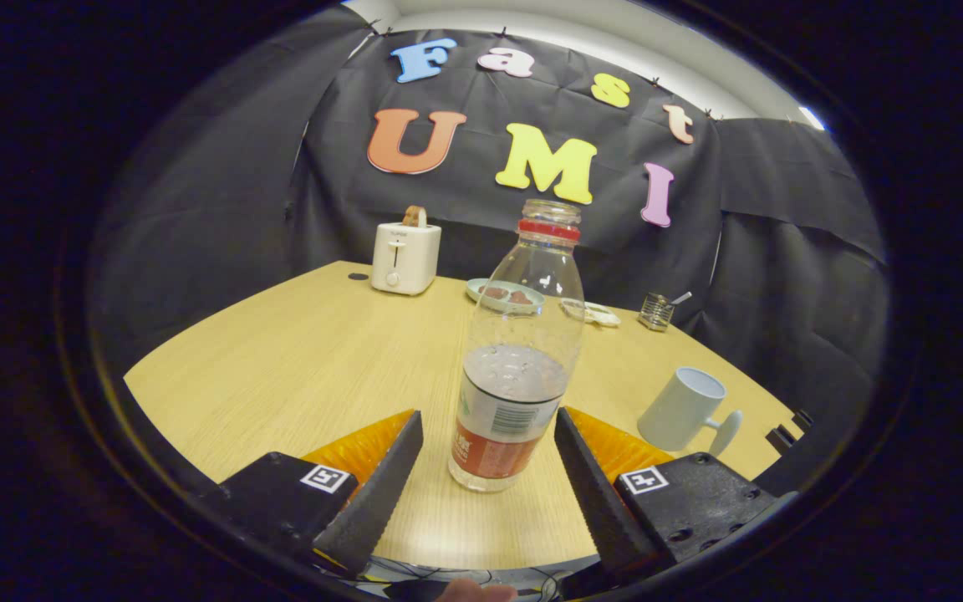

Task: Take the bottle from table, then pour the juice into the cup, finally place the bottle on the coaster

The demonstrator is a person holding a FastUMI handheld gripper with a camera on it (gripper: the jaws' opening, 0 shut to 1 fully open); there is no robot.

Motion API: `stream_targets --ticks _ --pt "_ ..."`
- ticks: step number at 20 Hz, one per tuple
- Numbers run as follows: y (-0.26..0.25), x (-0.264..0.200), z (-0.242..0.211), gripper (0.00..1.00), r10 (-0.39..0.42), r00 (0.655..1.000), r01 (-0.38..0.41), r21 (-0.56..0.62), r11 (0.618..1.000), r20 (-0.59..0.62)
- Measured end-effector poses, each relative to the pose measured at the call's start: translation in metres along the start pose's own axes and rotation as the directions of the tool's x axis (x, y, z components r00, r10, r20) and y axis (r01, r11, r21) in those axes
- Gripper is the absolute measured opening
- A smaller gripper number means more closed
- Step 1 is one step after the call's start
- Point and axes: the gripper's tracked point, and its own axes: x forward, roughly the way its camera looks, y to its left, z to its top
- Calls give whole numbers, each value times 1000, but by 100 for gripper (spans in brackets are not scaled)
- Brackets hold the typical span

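Observation:
A clear plastic bottle (pixel 519 368) stands upright on the wooden table (pixel 298 368), uncapped, with a red ring at its neck and a white and red label. Liquid fills roughly its lower half. My gripper (pixel 488 416) is open with the bottle's lower part between its two dark fingers (pixel 381 485). A small gap shows on each side, so neither finger presses on it. A pale mug (pixel 682 410) stands on the table to the right of the bottle, a little beyond the right finger, its handle pointing right. Orange surfaces (pixel 360 451) show just outside both fingers; what they are I cannot tell.
At the back of the table stand a white toaster (pixel 404 257), a plate with food (pixel 505 295), a small dish (pixel 590 313) and a glass with a spoon (pixel 657 311). The table's edge curves away close behind the mug on the right.

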Motion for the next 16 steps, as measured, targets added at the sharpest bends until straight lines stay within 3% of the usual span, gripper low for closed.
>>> stream_targets --ticks 7,12,16 --pt "-2 21 1 100 -11 1000 12 41 999 -12" --pt "-2 27 1 85 -10 1000 10 58 998 -13" --pt "-2 28 1 81 10 999 -7 94 996 -37"
